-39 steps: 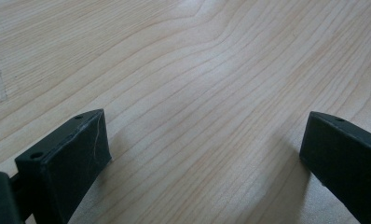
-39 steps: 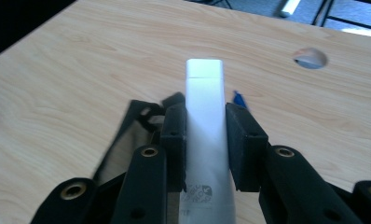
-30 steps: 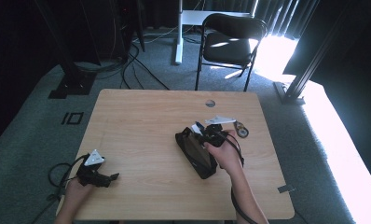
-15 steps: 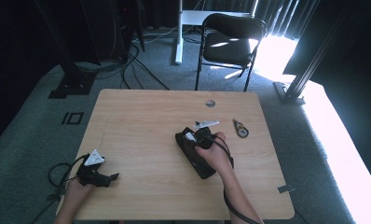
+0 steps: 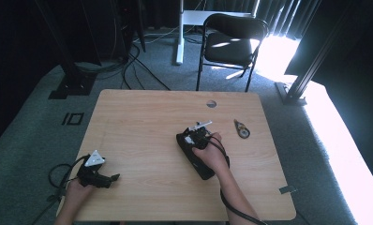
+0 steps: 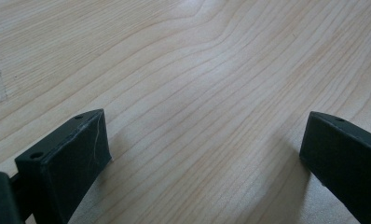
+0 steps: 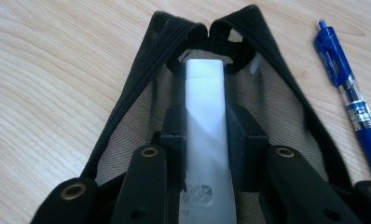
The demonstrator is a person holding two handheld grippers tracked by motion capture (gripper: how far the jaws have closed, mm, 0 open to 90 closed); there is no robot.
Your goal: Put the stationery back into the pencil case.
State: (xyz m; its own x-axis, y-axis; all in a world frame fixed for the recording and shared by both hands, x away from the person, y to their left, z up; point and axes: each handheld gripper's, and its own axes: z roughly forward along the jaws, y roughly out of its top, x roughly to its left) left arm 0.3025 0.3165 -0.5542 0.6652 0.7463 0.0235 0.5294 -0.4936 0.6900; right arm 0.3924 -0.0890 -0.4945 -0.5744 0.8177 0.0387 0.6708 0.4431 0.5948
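Note:
A black zip pouch (image 7: pixel 127 102) lies unzipped on the wooden table (image 5: pixel 142 122), its mesh lining showing. My right gripper (image 7: pixel 204 126) is shut on a long white flat bar (image 7: pixel 204 93), whose tip reaches into the pouch's far end. From the high view, the right gripper (image 5: pixel 197 136) sits over the upper end of the pouch (image 5: pixel 201 166). A blue pen (image 7: pixel 351 98) lies on the table just right of the pouch. My left gripper (image 5: pixel 110 178) rests at the table's near left corner, and its jaws (image 6: pixel 202 140) stand wide open over bare wood.
A small dark tape-like item (image 5: pixel 241 129) lies right of the pouch. A round cable hole (image 5: pixel 211 103) sits near the table's far edge. A black chair (image 5: pixel 231 42) stands beyond the table, and cables run across the floor at the back left.
My right hand has come left and down with the white bar, from near the small dark item to inside the pouch opening. The left gripper has not moved.

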